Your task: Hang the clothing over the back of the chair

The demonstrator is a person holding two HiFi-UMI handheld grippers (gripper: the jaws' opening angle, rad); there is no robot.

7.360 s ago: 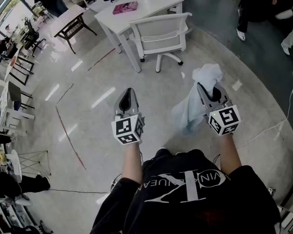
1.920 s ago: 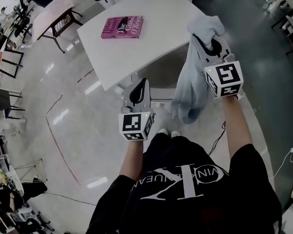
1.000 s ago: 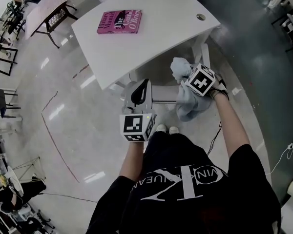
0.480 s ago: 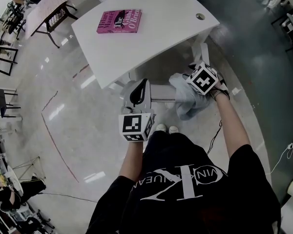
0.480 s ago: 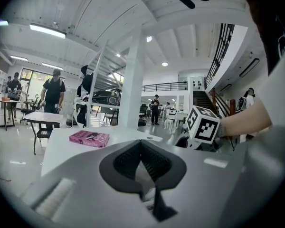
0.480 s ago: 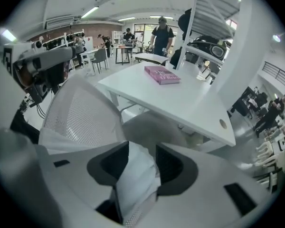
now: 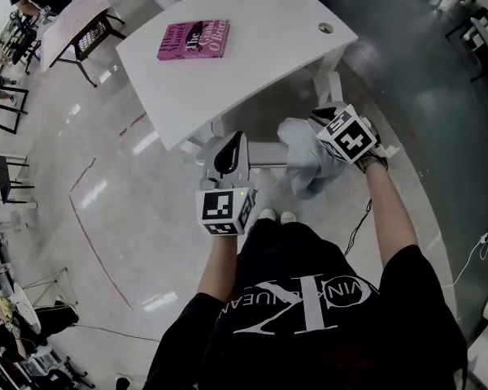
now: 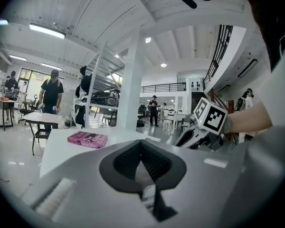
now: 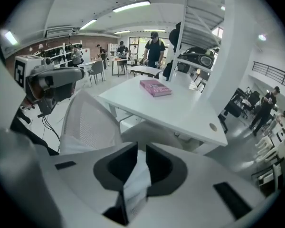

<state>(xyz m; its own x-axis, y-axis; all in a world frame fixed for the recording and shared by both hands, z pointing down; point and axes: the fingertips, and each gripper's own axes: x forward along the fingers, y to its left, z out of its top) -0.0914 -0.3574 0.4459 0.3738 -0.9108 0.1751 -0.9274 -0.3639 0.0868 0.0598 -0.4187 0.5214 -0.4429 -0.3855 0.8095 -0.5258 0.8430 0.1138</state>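
– At the white desk, which unit is parked?
– White mesh chair, pushed in. Pale blue clothing lies bunched over its back rail, touching it.
– Gripper status?
– Right gripper: jaws have just been closing and are now narrow, with a fold of the clothing pinched between the pads. Left gripper: jaws together, nothing between them, positioned near the chair back. Pink book: on the desk, well apart.

The pale grey floor is polished enough to throw back the ceiling lights, and on it stands a white desk with a pink book on top. A dark-framed table sits further off. Strip lights shine overhead, and a white column rises before a railed balcony
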